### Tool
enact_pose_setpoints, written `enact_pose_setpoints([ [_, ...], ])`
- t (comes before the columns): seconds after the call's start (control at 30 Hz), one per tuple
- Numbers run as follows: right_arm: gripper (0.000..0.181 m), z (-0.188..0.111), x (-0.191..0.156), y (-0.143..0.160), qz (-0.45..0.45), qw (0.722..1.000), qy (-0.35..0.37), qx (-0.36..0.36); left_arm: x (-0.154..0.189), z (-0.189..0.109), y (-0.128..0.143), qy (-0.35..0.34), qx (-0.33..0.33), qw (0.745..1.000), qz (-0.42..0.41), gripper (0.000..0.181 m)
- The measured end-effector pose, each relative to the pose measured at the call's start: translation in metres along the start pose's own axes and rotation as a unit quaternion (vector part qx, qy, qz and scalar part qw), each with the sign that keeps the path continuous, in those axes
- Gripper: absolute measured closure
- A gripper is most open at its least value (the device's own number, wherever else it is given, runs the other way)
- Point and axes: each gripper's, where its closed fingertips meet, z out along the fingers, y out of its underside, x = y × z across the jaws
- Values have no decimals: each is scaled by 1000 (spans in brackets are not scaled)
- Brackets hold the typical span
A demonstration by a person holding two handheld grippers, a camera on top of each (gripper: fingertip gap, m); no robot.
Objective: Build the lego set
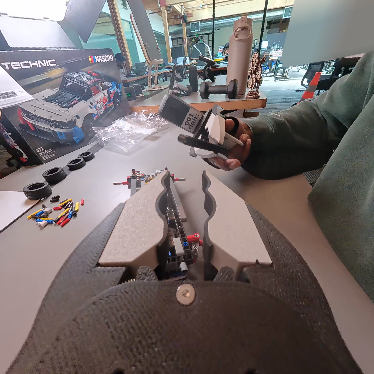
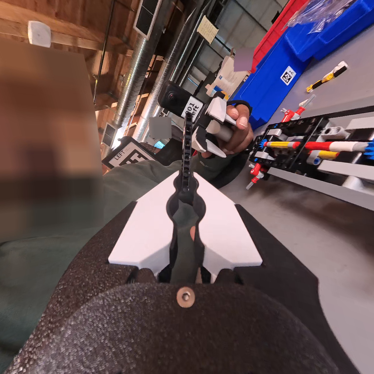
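My left claw (image 1: 185, 182) stands spread around the long chassis (image 1: 174, 210) lying on the table (image 1: 101, 253) between its fingers — my right claw (image 2: 187, 178) pinches a black beam (image 2: 187, 145), raised off to the right.

light: bright, even daylight | glare: top-left, left wrist view | distortion: wide-angle edge bending | blur: slight, right wrist view

tyres (image 1: 54, 174) left of chassis (image 1: 150, 180), box (image 1: 60, 101) behind
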Motion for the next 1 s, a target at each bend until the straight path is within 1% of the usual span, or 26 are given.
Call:
enact_pose_setpoints([
  [0.13, 178, 5, 1, 6, 10, 1000, -4, -12, 2, -2, -8, 8, 19, 1000, -7, 152],
  [0.33, 177, 9, 6, 14, 12, 999, 3, -30, 16, -5, -18, 52, 43, 997, -22, 157],
  [0.4, 178, 10, 8, 17, 12, 999, 6, -35, 19, -5, -19, 57, 45, 997, -20, 161],
  [0.47, 178, 10, 8, 18, 12, 999, 7, -38, 20, -7, -20, 62, 47, 997, -20, 168],
  [0.73, 177, 7, 11, 15, 12, 999, 12, -29, 24, -9, -21, 81, 54, 995, -28, 171],
  [1.0, 177, 10, 11, 18, -39, 998, 32, -41, 27, -11, -22, 120, 73, 987, -83, 174],
])
